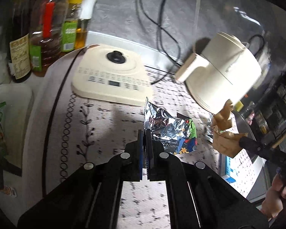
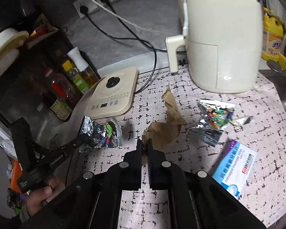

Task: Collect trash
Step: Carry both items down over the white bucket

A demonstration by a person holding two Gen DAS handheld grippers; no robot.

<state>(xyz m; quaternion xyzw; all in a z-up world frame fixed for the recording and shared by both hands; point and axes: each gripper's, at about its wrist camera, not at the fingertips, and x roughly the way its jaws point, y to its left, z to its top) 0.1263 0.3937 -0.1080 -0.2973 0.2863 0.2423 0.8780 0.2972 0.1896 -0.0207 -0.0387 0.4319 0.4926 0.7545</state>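
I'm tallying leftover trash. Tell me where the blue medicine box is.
In the right wrist view, the blue medicine box lies flat on the patterned mat at lower right, just below the crumpled foil wrappers.

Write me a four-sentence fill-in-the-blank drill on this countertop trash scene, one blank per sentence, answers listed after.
1. The right gripper is shut on a crumpled piece of ____ paper.
2. The left gripper is shut on the edge of a shiny ____ wrapper.
3. The blue and white box lies flat on the patterned mat, on its ____ side in the right wrist view.
4. The cream air fryer has its handle pointing toward the flat cream ____.

Answers: brown; foil; right; cooker
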